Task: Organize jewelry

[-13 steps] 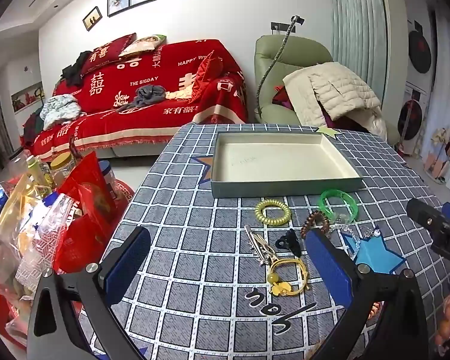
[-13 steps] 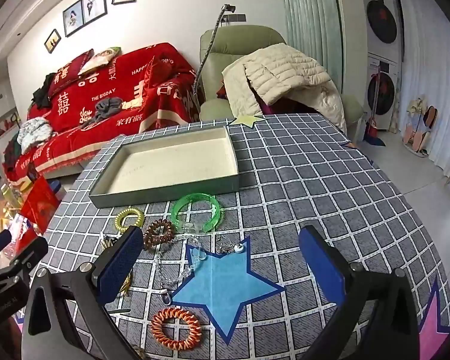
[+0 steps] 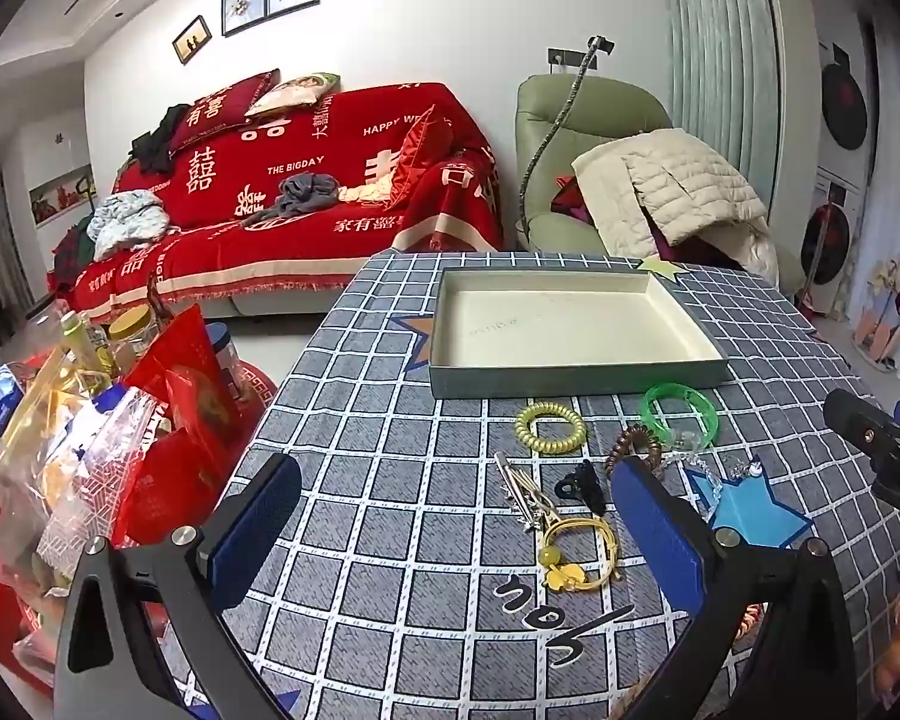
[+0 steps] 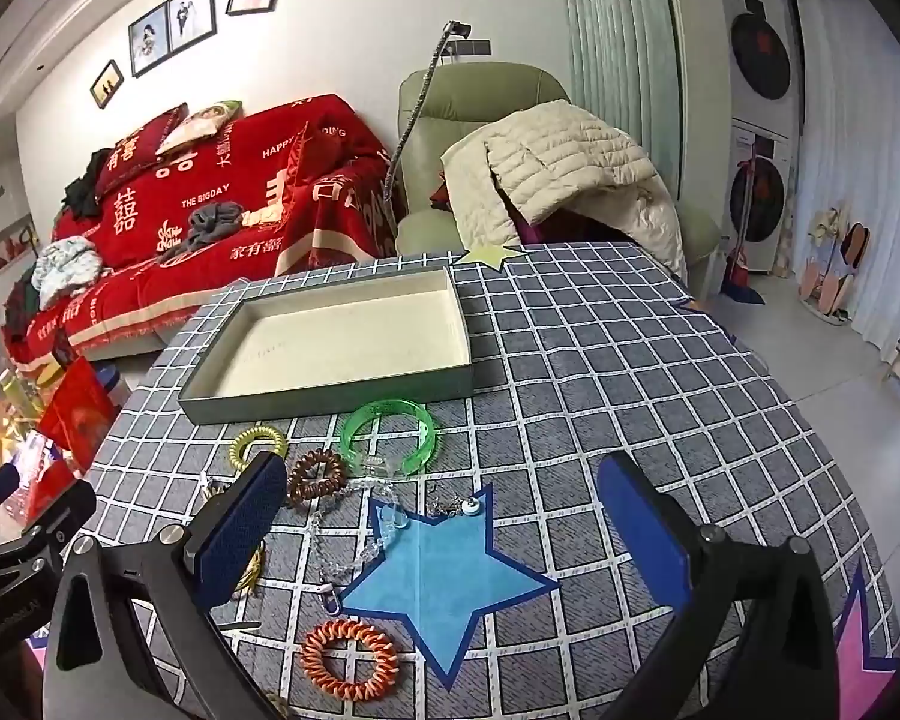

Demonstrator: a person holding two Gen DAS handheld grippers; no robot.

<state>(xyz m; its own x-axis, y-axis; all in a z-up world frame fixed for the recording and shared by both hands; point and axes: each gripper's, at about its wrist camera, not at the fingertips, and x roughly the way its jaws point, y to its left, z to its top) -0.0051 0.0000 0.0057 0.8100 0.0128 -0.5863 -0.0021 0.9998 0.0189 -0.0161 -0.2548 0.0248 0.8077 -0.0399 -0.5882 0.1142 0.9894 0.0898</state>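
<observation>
An empty shallow grey-green box sits on the checked tablecloth. In front of it lie a yellow-green coil hair tie, a green bangle, a brown coil hair tie, a silver hair clip, a black claw clip, a yellow cord bracelet, a clear bead chain and an orange coil hair tie. My left gripper hovers open over the cloth, the bracelet between its fingers. My right gripper hovers open above the blue star.
A blue star patch marks the cloth. Bags and jars of snacks crowd the left. Beyond the table are a red-covered sofa and a green armchair with a cream jacket. The table's right edge drops to the floor.
</observation>
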